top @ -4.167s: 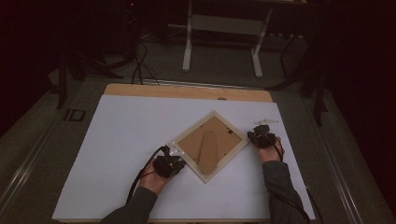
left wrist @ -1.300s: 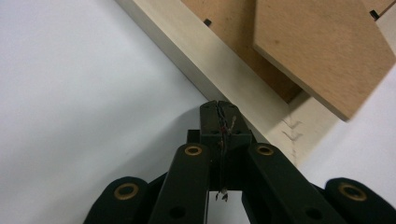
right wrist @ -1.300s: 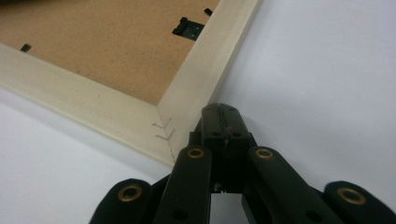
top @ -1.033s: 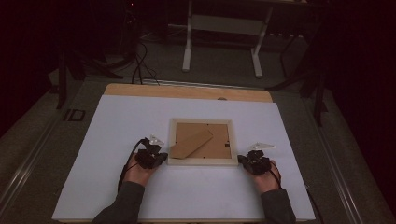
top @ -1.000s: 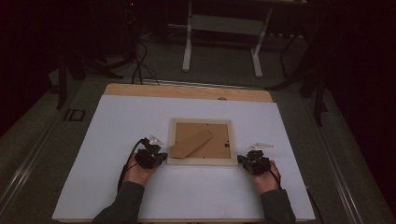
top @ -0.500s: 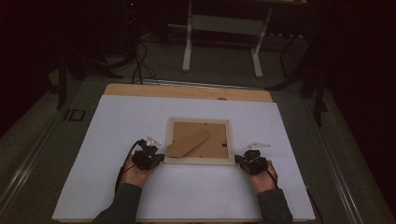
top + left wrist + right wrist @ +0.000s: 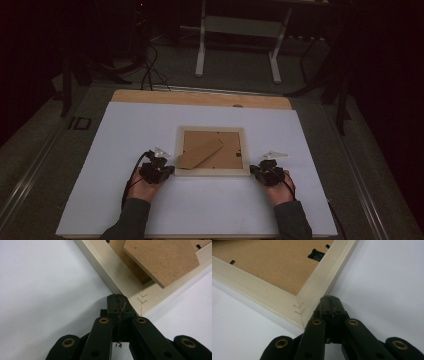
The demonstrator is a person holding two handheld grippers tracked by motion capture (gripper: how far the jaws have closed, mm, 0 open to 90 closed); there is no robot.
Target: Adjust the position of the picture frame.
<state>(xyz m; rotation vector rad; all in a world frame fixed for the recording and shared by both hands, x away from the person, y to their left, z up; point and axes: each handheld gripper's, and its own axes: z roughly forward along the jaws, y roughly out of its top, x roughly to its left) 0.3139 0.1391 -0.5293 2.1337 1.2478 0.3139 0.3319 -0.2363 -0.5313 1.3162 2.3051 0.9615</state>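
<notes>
Picture frame (image 7: 212,152) squared; corner staples close-up.

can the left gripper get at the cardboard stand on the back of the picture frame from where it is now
Probably yes. The shut left gripper sits at the frame's near corner, the stand lies uncovered just beyond, but the jaws must open first.
</notes>
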